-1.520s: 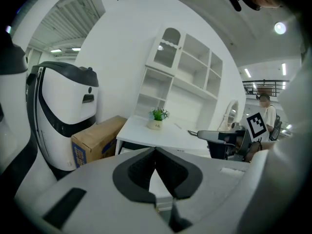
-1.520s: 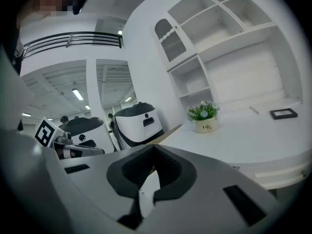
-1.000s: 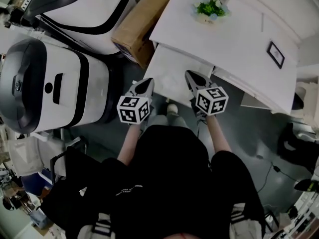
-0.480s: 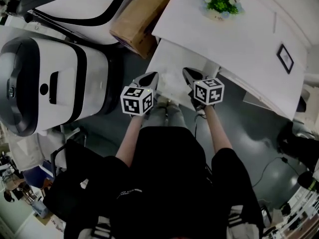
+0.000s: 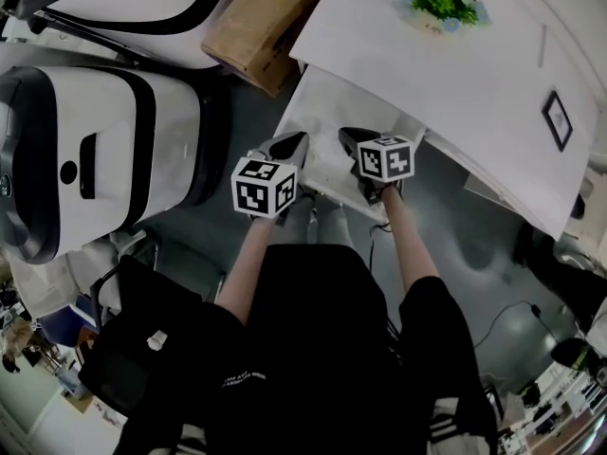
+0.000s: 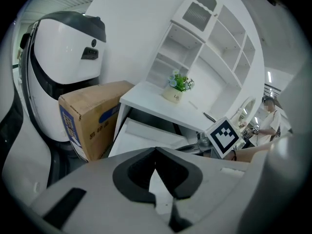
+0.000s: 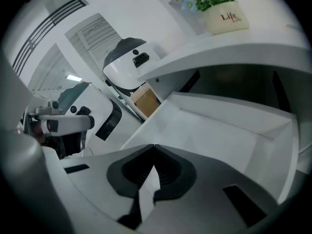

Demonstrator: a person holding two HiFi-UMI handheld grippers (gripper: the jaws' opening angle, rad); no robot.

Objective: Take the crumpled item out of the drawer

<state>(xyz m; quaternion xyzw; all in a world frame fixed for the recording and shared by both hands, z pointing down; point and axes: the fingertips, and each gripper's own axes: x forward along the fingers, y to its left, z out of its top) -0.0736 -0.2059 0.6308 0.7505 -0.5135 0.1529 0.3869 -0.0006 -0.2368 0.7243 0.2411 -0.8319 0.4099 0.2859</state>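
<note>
White furniture fills the far side of a grey floor: a worktop (image 5: 427,74) carries a potted plant (image 5: 444,0) and a small picture frame (image 5: 557,119). A cardboard box (image 5: 261,17) and a large white machine (image 5: 85,150) stand to its left. Under the worktop's near edge the drawer (image 5: 318,112) is pulled out toward the person.

The left gripper (image 5: 289,143) hangs over the drawer's front left corner and the right gripper (image 5: 353,138) over its front edge, close beside each other. Both have their jaws brought together with nothing between them.

No view shows the crumpled item. The right gripper view looks along the drawer's bare white floor and side wall, and the part that runs back under the worktop is in shadow. If the crumpled item is in the drawer, it probably lies ahead of and below both grippers, toward that hidden rear.

The right gripper seems better placed, since it points straight into the drawer, while the left gripper view takes in mostly the drawer's outer corner and the box. Either gripper would have to spread its jaws before reaching in.
</note>
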